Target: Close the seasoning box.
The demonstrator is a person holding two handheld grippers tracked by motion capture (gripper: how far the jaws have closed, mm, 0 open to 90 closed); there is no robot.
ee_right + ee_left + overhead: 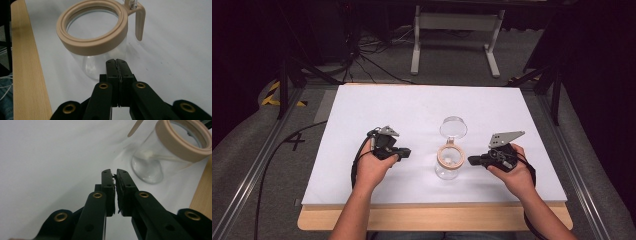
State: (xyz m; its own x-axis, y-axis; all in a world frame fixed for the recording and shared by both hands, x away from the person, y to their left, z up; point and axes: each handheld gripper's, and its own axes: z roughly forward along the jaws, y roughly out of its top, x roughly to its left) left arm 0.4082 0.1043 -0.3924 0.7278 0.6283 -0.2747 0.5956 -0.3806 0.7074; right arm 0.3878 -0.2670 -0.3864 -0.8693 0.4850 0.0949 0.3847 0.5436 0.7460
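Note:
A clear glass jar (448,162) with a tan ring collar stands open on the white table top (422,107), its round glass lid (453,127) hinged back and lying behind it. The jar (160,157) appears up and to the right of my left gripper (114,173), whose jaws are pressed together with nothing between them. In the high view the left gripper (406,152) points right at the jar from a short distance. My right gripper (472,160) points left, its tips close beside the jar (96,37). Its jaws (116,61) are shut and empty.
The table's wooden front edge (432,216) runs below both hands. Beyond the table's far edge stand a white frame leg (415,40) and loose cables (362,47) on the floor. Metal rails (252,175) flank the table.

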